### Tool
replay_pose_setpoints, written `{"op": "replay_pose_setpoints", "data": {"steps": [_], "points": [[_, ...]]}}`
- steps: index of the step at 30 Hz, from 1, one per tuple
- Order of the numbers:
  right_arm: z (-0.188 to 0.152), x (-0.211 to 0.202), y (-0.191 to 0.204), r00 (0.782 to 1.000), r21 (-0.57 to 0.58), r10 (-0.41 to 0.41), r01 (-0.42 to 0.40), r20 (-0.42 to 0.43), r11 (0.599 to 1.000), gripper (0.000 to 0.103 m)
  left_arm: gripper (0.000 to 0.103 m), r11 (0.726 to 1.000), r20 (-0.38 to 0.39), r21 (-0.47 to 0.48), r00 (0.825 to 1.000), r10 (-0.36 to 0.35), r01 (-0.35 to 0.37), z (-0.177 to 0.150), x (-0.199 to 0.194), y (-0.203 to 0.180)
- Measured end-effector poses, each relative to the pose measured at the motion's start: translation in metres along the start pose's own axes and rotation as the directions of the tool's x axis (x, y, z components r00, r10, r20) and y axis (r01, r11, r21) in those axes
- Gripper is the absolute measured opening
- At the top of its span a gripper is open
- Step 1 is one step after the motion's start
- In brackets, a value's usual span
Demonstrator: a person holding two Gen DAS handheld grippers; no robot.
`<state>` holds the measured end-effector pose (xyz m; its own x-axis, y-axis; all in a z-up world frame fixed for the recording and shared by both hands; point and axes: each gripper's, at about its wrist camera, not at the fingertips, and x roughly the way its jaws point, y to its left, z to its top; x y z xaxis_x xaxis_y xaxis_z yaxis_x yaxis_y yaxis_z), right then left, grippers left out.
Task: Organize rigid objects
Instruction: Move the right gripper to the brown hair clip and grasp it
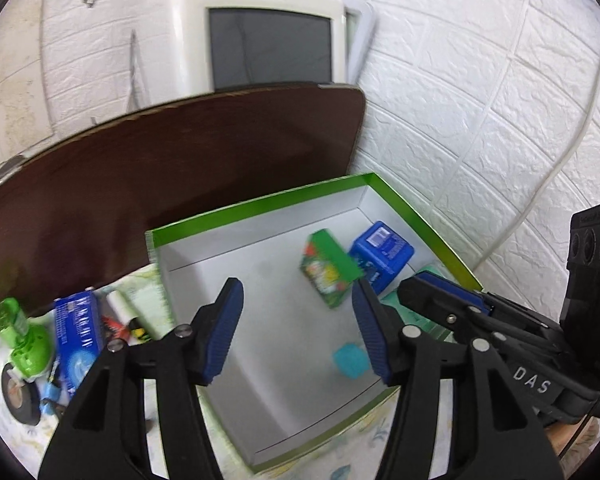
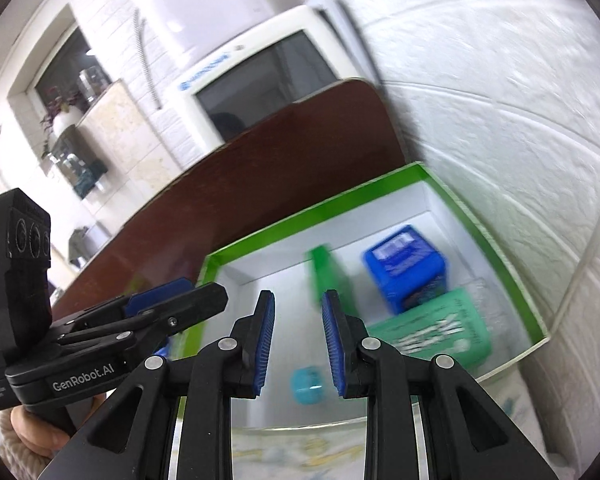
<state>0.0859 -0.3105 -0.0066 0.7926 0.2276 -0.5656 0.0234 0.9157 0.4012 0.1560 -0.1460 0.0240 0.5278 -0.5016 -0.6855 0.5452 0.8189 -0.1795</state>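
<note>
A green-rimmed white box (image 1: 256,204) (image 2: 268,228) holds a green carton (image 1: 328,272) (image 2: 328,276), a blue box (image 1: 382,252) (image 2: 406,268), a teal cube (image 1: 350,360) (image 2: 308,384) and a mint green box (image 2: 436,328). My left gripper (image 1: 298,332) is open and empty above the box. My right gripper (image 2: 298,336) is open and empty over the box's near side; it also shows at the right of the left wrist view (image 1: 448,300). Left of the box lie a blue packet (image 1: 78,332), a green bottle (image 1: 24,336), a black tape roll (image 1: 18,394) and a white tube (image 1: 124,316).
A dark brown board (image 1: 160,160) (image 2: 260,168) leans behind the box. An old white monitor (image 1: 268,36) (image 2: 260,72) stands behind it. A white brick wall (image 1: 480,100) is close on the right. A patterned cloth (image 1: 4,432) covers the surface.
</note>
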Motion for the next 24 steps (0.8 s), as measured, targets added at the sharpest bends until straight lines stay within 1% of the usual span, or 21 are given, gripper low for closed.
{"op": "replay_pose_setpoints", "data": {"steps": [2, 3, 4, 5, 6, 7, 9, 12, 15, 18, 22, 23, 24], "points": [[-0.002, -0.001, 0.016, 1.000, -0.031, 0.022, -0.022, -0.003, 0.999, 0.027, 0.061, 0.999, 0.029, -0.024, 0.999, 0.034, -0.033, -0.007, -0.018, 0.016], [-0.003, -0.002, 0.023, 0.999, -0.048, 0.032, -0.032, -0.004, 0.998, 0.029, 0.061, 0.998, 0.042, -0.035, 0.998, 0.053, -0.052, -0.011, -0.025, 0.024], [-0.005, -0.001, 0.033, 0.999, -0.069, 0.045, -0.046, -0.009, 0.997, 0.037, 0.062, 0.996, 0.056, -0.049, 0.995, 0.077, -0.074, -0.015, -0.033, 0.033], [-0.007, -0.001, 0.041, 0.998, -0.084, 0.057, -0.058, -0.012, 0.995, 0.043, 0.063, 0.993, 0.068, -0.065, 0.993, 0.100, -0.096, -0.019, -0.042, 0.043], [-0.010, -0.001, 0.049, 0.997, -0.098, 0.070, -0.071, -0.016, 0.993, 0.053, 0.066, 0.990, 0.077, -0.084, 0.989, 0.123, -0.116, -0.024, -0.051, 0.055], [-0.013, 0.000, 0.059, 0.996, -0.114, 0.085, -0.087, -0.023, 0.990, 0.056, 0.068, 0.985, 0.085, -0.104, 0.986, 0.145, -0.136, -0.029, -0.058, 0.065], [-0.020, 0.004, 0.082, 0.993, -0.164, 0.114, -0.120, -0.043, 0.979, 0.056, 0.072, 0.972, 0.100, -0.146, 0.975, 0.200, -0.184, -0.042, -0.075, 0.089], [-0.034, 0.012, 0.115, 0.988, -0.246, 0.137, -0.151, -0.072, 0.957, 0.056, 0.072, 0.948, 0.091, -0.216, 0.962, 0.258, -0.234, -0.066, -0.094, 0.125], [-0.054, 0.023, 0.147, 0.979, -0.307, 0.163, -0.195, -0.125, 0.932, 0.056, 0.072, 0.928, 0.065, -0.286, 0.961, 0.269, -0.240, -0.090, -0.106, 0.155], [-0.075, 0.041, 0.168, 0.966, -0.321, 0.168, -0.224, -0.195, 0.920, 0.056, 0.070, 0.918, 0.039, -0.326, 0.967, 0.252, -0.226, -0.110, -0.108, 0.174], [-0.104, 0.067, 0.187, 0.954, -0.341, 0.125, -0.217, -0.272, 0.915, 0.056, 0.070, 0.916, 0.011, -0.347, 0.975, 0.220, -0.203, -0.127, -0.100, 0.185], [-0.111, 0.073, 0.190, 0.950, -0.344, 0.116, -0.216, -0.290, 0.914, 0.056, 0.066, 0.916, 0.008, -0.349, 0.977, 0.211, -0.195, -0.130, -0.097, 0.188], [-0.116, 0.078, 0.192, 0.948, -0.345, 0.107, -0.212, -0.300, 0.914, 0.056, 0.054, 0.917, 0.005, -0.350, 0.979, 0.206, -0.191, -0.131, -0.092, 0.189]]}}
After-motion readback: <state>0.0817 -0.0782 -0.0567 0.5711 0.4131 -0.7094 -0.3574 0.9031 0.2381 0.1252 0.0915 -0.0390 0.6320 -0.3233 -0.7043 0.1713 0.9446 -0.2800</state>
